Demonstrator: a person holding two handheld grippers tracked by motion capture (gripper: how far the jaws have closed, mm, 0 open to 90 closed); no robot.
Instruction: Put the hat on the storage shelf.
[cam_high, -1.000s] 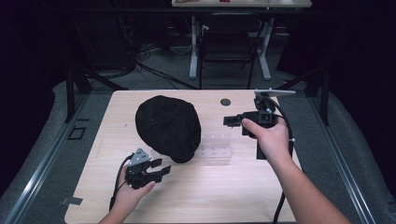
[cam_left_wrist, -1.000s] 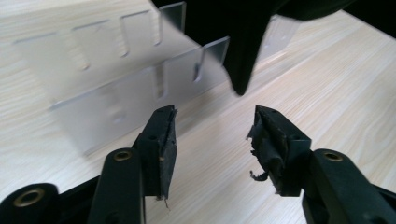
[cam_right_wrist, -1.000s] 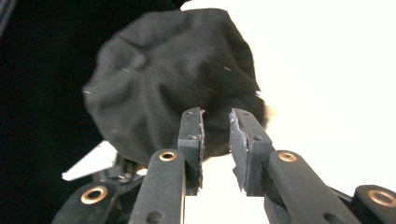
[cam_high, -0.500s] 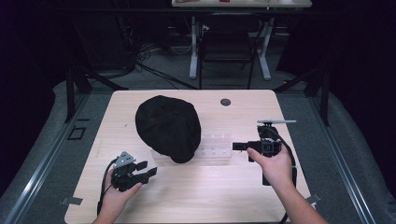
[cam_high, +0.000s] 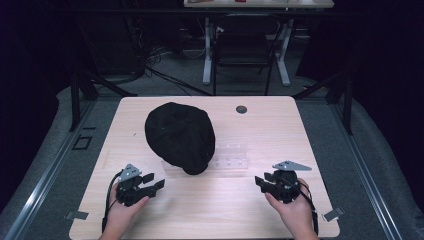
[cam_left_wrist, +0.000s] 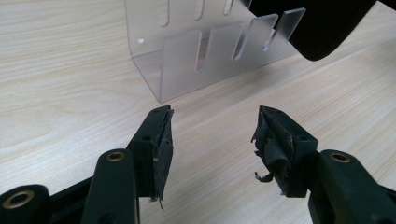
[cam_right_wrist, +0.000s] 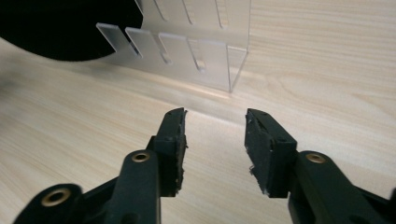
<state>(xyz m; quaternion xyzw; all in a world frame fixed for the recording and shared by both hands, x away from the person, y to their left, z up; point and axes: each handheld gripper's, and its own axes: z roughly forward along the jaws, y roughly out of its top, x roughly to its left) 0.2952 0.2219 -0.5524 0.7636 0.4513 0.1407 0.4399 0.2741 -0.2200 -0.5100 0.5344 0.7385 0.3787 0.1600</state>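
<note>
Left gripper (cam_high: 154, 183) and right gripper (cam_high: 262, 182), near the table's (cam_high: 320, 150) front edge: jaws just opened wide, both empty; black cap (cam_high: 181, 136) rests on clear rack (cam_high: 231, 156).

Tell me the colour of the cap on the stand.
Plain black cap, seen best in the high view.

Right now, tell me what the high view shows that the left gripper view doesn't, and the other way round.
High view alone: the whole black hat resting on the clear rack, a small dark disc near the table's far edge, both hands, and the right tool.

Left gripper view alone: the rack's slotted fins close up, and the worn, frayed pad on one jaw.

Both: the left tool, open with nothing between its jaws, the hat, the rack and the wooden tabletop.
</note>
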